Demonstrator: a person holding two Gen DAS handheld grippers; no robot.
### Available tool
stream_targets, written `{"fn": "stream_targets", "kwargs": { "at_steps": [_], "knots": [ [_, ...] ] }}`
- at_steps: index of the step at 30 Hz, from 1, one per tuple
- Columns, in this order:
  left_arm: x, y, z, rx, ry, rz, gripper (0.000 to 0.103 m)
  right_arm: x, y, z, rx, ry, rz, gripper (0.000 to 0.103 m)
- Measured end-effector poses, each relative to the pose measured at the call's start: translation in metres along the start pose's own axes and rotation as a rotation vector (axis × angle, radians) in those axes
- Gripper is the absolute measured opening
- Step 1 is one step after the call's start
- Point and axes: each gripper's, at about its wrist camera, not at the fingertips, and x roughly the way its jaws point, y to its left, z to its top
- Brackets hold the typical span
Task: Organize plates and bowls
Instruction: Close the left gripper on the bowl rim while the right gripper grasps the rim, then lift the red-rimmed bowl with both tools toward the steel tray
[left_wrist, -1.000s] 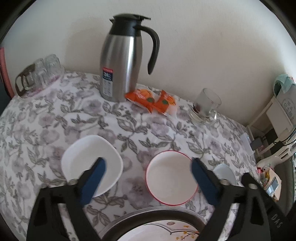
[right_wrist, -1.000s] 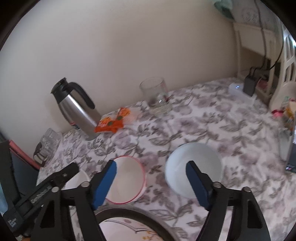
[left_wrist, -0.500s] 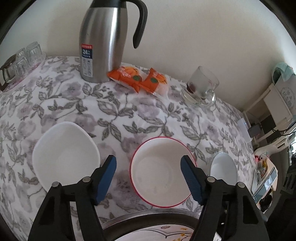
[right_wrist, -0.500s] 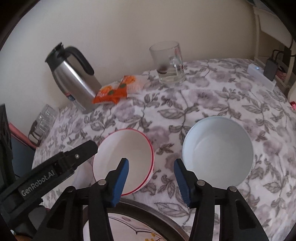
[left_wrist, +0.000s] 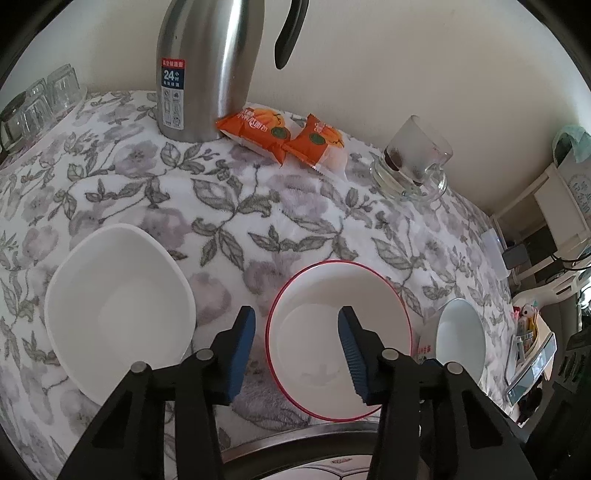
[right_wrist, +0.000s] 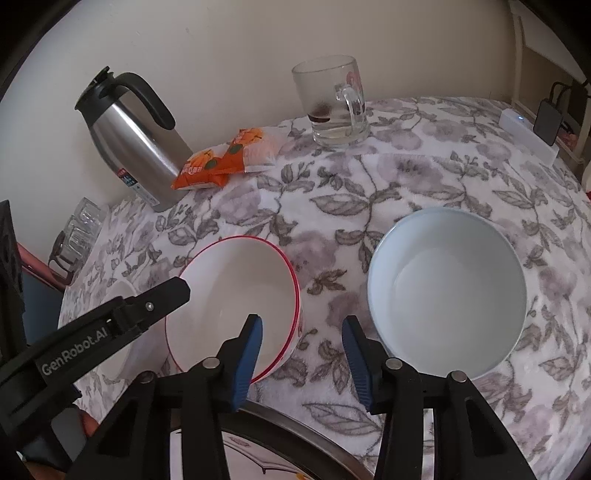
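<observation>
A table (left_wrist: 258, 206) draped in a soft white cloth printed with grey leaves and mauve flowers stands against a plain cream wall. Along the far edge sit a steel flask (left_wrist: 207, 70), two orange snack packets (left_wrist: 280, 136) and a glass mug (left_wrist: 413, 155); upturned glasses (left_wrist: 37, 99) crowd the far left corner. Three empty bowls lie in a row toward the near edge: a white squarish bowl (left_wrist: 118, 310) on the left, a red-rimmed bowl (left_wrist: 338, 339) in the middle, and a pale blue bowl (right_wrist: 447, 291) on the right. At the near edge, under both tools, the dark rim of a plate (right_wrist: 314, 439) with a painted pattern shows, mostly hidden. The left gripper (left_wrist: 295, 350) hangs over the red-rimmed bowl, straddling its left wall with one pad outside and one inside; its jaws have just been closing but stand apart, gripping nothing. The right gripper (right_wrist: 303, 354) straddles the same bowl's right wall, one pad inside and one over the cloth toward the blue bowl; its jaws have also just been closing and are not yet clamped. Whether any pad touches the rim is hard to tell through the fisheye. The bowls look like glazed ceramic: stiff, smooth, likely slippery, breakable, moderately heavy. The thin upright rim is the sensible place to pinch, with even pressure from both sides.
</observation>
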Motion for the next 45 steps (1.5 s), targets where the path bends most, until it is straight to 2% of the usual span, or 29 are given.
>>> {"fn": "stream_targets", "kwargs": {
  "at_steps": [2, 10, 29, 31, 33, 43, 45],
  "knots": [
    [0.002, 0.001, 0.000, -0.005, 0.006, 0.003, 0.046, 0.002, 0.001, -0.001, -0.006, 0.004, -0.003, 0.046],
    [0.009, 0.001, -0.002, 0.006, 0.025, 0.020, 0.026, 0.011, -0.001, -0.004, -0.003, 0.025, -0.021, 0.039],
    [0.026, 0.000, -0.001, 0.012, 0.052, 0.019, 0.025, 0.021, -0.010, -0.002, 0.034, 0.028, -0.009, 0.039],
    [0.028, 0.001, -0.002, 0.010, 0.058, 0.014, 0.018, 0.022, -0.012, -0.002, 0.043, 0.027, 0.001, 0.039],
    [0.030, 0.001, -0.002, 0.009, 0.063, 0.009, 0.016, 0.022, -0.013, -0.002, 0.048, 0.026, 0.003, 0.039],
    [0.027, 0.007, 0.000, -0.033, 0.057, -0.039, 0.014, 0.019, -0.007, -0.002, 0.048, 0.009, 0.080, 0.025],
    [0.026, 0.005, 0.000, -0.027, 0.055, -0.037, 0.014, 0.017, -0.003, -0.001, 0.030, 0.002, 0.057, 0.025]
  ]
}}
